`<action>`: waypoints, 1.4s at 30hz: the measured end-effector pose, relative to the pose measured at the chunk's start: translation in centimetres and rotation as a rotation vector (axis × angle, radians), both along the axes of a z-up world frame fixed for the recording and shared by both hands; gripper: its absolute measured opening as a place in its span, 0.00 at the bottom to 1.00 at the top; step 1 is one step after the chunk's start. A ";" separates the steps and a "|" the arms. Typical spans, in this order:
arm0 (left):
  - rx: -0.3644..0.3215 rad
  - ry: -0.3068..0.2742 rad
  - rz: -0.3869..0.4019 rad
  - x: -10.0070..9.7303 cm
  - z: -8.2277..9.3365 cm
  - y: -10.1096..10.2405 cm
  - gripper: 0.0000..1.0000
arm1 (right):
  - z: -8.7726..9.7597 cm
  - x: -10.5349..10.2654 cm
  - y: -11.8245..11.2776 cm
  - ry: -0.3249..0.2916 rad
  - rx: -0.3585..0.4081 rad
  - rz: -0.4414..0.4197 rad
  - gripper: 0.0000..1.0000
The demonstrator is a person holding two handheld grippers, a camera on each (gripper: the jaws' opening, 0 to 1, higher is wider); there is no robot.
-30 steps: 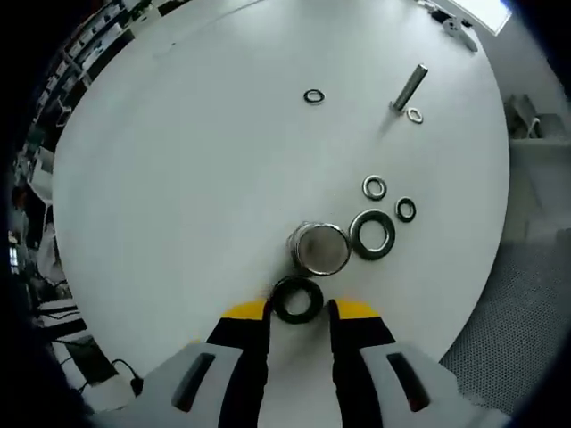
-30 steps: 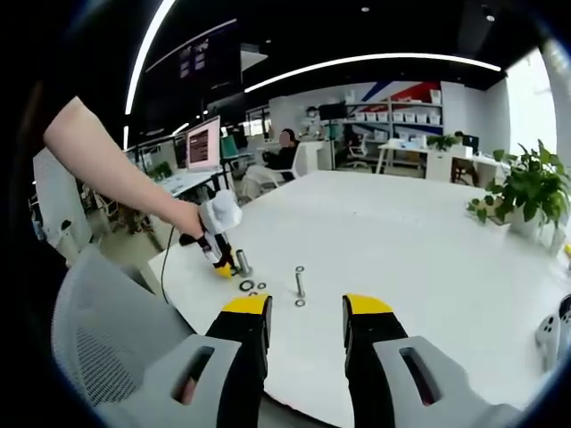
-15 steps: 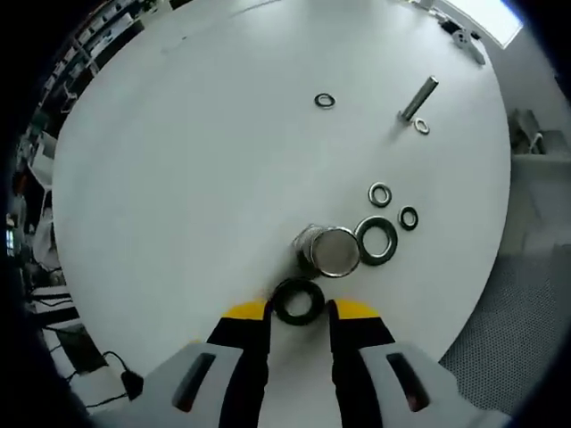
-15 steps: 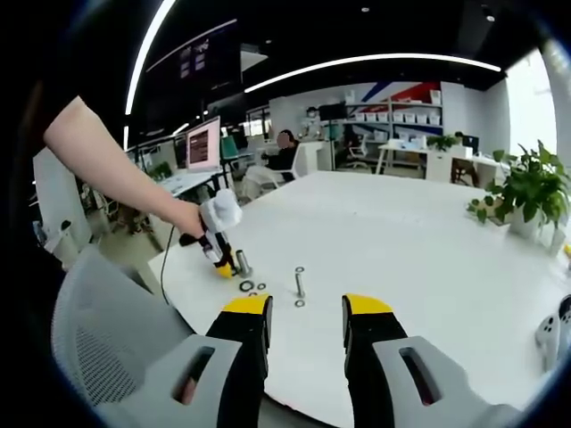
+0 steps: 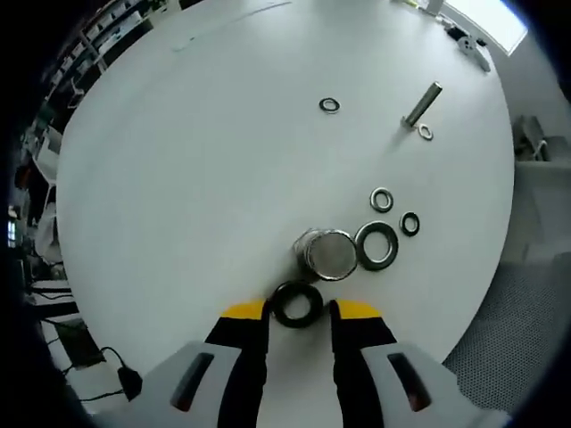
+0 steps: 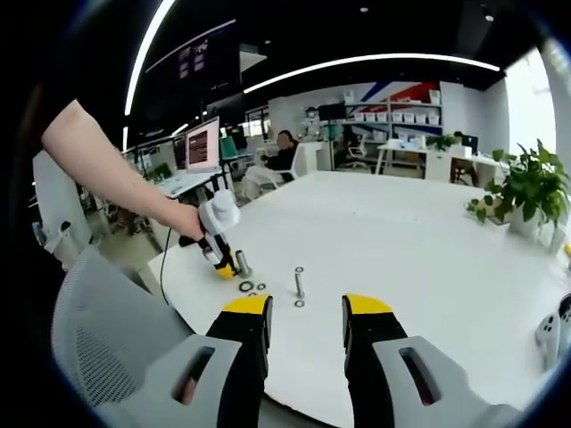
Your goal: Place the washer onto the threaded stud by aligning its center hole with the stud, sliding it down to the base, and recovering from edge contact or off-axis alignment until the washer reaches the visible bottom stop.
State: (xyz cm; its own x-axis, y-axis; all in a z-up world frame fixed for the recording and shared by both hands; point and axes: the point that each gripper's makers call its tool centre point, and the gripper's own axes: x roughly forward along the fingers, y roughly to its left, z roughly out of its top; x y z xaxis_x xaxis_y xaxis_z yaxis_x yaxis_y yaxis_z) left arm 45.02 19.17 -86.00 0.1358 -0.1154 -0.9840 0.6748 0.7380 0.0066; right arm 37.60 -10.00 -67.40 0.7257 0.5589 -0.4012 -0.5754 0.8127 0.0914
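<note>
The left gripper (image 5: pixel 298 309) holds a black washer (image 5: pixel 297 304) between its two yellow-tipped jaws, which are closed in on the ring's outer edges. The washer sits just in front of the thick stud (image 5: pixel 328 253), on the near side, not yet over its top. It looks like a small, hard, flat ring, likely light and a bit slippery, so holding it by its two outer edges, with the hole left free, seems the best way. From straight above, the stud's threads and its bottom stop are hidden by its shiny round top. Just past the stud lies a big silver washer (image 5: pixel 376 246), then a small black ring (image 5: pixel 409 223) and a small silver ring (image 5: pixel 382 199). Farther off on the white table (image 5: pixel 178 160) stands a thin bolt (image 5: pixel 421 105) with a tiny ring (image 5: pixel 426 132) at its foot, and one more ring (image 5: pixel 329 105) lies alone. The right gripper (image 6: pixel 301 311) waits well away from the stud, its jaws apart and holding nothing. From there the parts look too tiny to tell apart.
</note>
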 end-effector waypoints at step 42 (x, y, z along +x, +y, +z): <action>-0.062 -0.065 -0.009 0.5 -0.7 0.2 0.19 | -0.2 -0.6 1.4 -0.002 -0.036 0.071 0.34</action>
